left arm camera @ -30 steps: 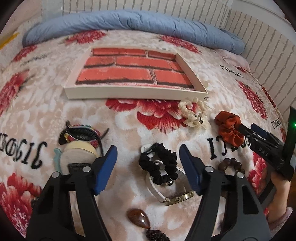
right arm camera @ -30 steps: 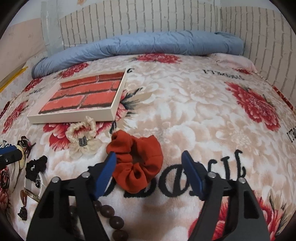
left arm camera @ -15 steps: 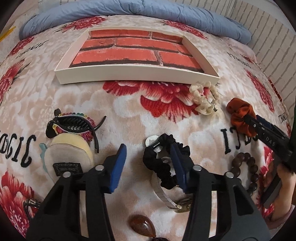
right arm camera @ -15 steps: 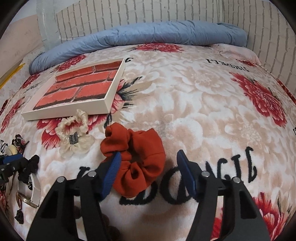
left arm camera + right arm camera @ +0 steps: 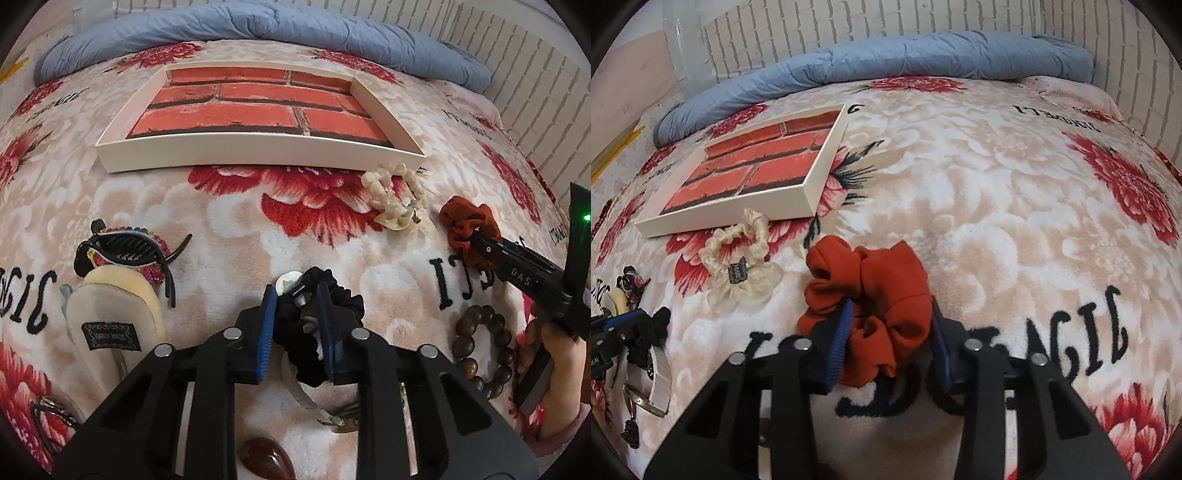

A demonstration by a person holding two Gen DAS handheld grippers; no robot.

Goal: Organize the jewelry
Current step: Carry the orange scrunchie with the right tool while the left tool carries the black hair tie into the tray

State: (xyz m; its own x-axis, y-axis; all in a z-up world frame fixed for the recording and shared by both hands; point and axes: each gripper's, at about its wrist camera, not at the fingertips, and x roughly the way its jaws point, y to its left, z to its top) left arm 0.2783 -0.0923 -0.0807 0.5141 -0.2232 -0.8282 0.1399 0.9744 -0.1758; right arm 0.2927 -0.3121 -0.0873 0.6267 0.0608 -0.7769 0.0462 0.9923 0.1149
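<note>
A black scrunchie (image 5: 343, 306) lies on the flowered blanket over a white-strapped watch (image 5: 310, 402). My left gripper (image 5: 295, 295) is closing, and its blue pads pinch one side of the scrunchie. To the right an orange scrunchie (image 5: 886, 280) sits between the closing jaws of my right gripper (image 5: 891, 314), bunched against both pads. The left wrist view shows the same right gripper (image 5: 476, 236) at the orange scrunchie (image 5: 467, 221), held by a hand (image 5: 561, 369). A shallow white box (image 5: 258, 157) with a brick-patterned floor lies beyond, with nothing in it.
A cream scrunchie (image 5: 395, 206) lies by the box's near right corner. A wooden bead bracelet (image 5: 476, 354), a black hair claw (image 5: 122, 247), a cream pad (image 5: 110, 314) and a brown pendant (image 5: 266, 458) lie around. A rolled blue duvet (image 5: 258, 22) borders the far side.
Both grippers sank onto their scrunchies and their jaws narrowed from wide open. The left now pinches the black scrunchie, the right squeezes the orange one.
</note>
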